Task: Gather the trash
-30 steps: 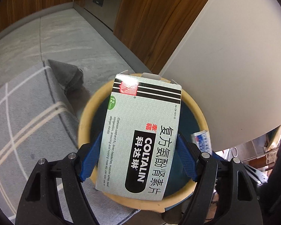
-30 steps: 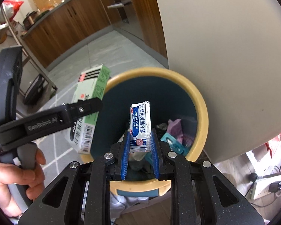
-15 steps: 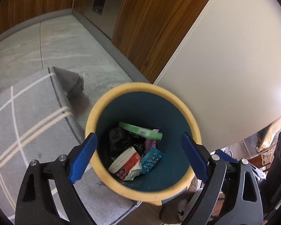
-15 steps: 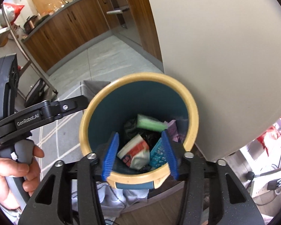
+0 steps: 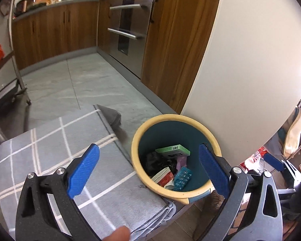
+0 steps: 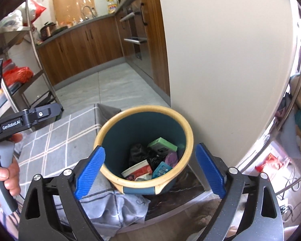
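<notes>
Both grippers hang wide open and empty above a round trash bin that stands on the floor against a cream wall panel. In the left wrist view, the left gripper fills the lower part of the frame, its blue pads spread far apart; the bin sits lower centre, mostly between them, nearer the right pad. In the right wrist view, the right gripper is likewise splayed, one blue pad on each side of the bin, which lies at the centre of the lower half of the frame.

The bin has a pale yellow rim and a dark teal inner wall. Inside it lies the collected trash: a green-edged medicine box towards the far side, a crumpled black bag to its left, a purple scrap, a teal blister pack and a red-and-white packet nearest the lens. The same items show in the right wrist view, the green box at upper right of the pile and the red-and-white packet at the bottom.

A grey checked rug covers the lower left of the left wrist frame, its edge just beside the bin. Wooden kitchen cabinets and a steel oven line the top of the frame. At the left edge of the right wrist view, a hand grips the handle of the other gripper.
</notes>
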`<state>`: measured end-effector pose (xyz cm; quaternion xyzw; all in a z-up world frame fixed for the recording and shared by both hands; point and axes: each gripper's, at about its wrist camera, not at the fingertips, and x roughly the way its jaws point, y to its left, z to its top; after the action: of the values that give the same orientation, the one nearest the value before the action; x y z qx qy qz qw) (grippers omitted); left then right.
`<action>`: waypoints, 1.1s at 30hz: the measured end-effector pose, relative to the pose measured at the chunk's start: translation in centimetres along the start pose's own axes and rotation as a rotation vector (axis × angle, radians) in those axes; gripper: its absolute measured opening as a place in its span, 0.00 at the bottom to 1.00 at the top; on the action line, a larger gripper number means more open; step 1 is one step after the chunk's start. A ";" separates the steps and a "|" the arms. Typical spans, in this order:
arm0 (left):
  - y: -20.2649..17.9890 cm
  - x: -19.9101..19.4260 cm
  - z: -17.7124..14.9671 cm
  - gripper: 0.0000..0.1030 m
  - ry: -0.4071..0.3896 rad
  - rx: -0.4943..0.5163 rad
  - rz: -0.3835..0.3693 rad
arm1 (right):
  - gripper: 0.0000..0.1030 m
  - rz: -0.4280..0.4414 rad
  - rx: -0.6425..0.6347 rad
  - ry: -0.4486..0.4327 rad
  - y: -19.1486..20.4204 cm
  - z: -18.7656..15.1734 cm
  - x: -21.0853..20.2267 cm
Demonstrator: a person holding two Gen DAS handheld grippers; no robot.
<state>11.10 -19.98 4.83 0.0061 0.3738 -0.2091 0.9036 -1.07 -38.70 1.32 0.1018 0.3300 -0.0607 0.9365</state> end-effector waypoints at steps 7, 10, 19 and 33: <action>-1.2 -3.3 -1.8 0.94 -0.064 0.035 0.058 | 0.93 0.001 -0.020 -0.042 -0.2 -0.7 -2.4; -1.7 -4.3 -2.9 0.94 -0.075 0.036 0.056 | 0.94 -0.001 -0.018 -0.045 -0.5 -1.0 -3.0; -3.1 -5.2 -5.1 0.94 -0.073 0.061 0.056 | 0.95 0.004 -0.005 -0.067 -0.9 -1.2 -4.6; -3.0 -5.2 -5.0 0.94 -0.084 0.051 0.059 | 0.95 0.005 0.019 -0.072 -1.5 -1.3 -4.7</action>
<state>3.33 -19.94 5.20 0.0312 0.3297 -0.1920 0.9238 -5.80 -39.64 3.09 0.1094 0.2950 -0.0653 0.9470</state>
